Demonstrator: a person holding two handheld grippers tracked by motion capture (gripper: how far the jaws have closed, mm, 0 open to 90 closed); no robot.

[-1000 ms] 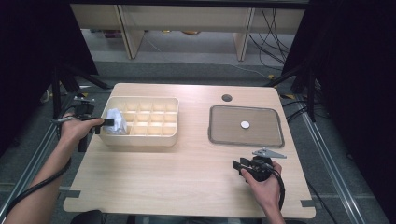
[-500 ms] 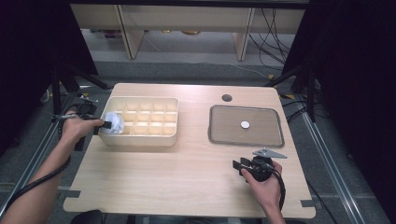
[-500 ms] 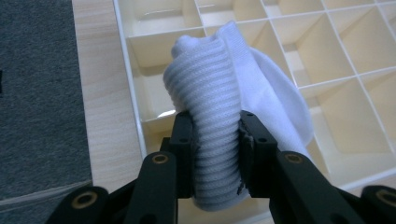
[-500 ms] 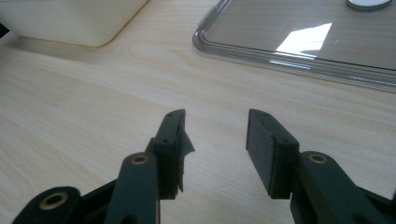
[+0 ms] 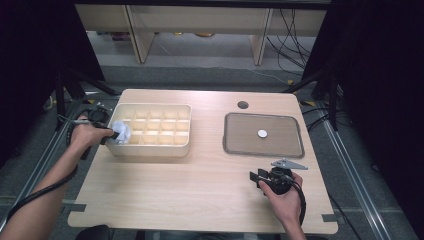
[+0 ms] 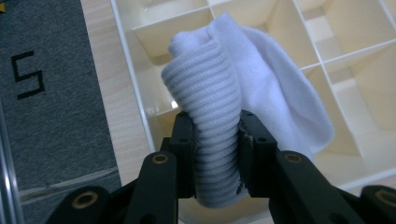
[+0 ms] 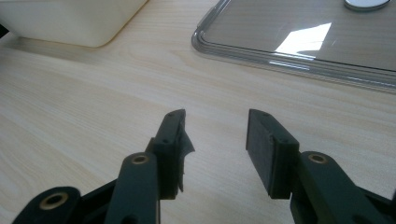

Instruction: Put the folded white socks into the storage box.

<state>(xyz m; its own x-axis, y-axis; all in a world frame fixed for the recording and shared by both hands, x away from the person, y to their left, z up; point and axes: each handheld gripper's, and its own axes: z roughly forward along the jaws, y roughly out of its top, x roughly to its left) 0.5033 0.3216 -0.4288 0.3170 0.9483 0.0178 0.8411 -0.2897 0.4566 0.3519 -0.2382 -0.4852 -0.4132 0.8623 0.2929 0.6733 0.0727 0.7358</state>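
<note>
Left gripper clamped on white sock over divider box left edge, right gripper open, empty, near tray, counter.

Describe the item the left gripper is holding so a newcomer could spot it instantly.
On the light wooden table, find the cream compartmented organiser box at the left. At its left end, the left gripper pinches a rolled white ribbed sock, the only soft thing there.

Light falls from overhead: the wooden surface is evenly bright against dark surroundings. A white glare patch sits on the clear tray. Gripper views are sharp mid-distance; the near jaws look slightly soft. Shadows stay faint.
</note>
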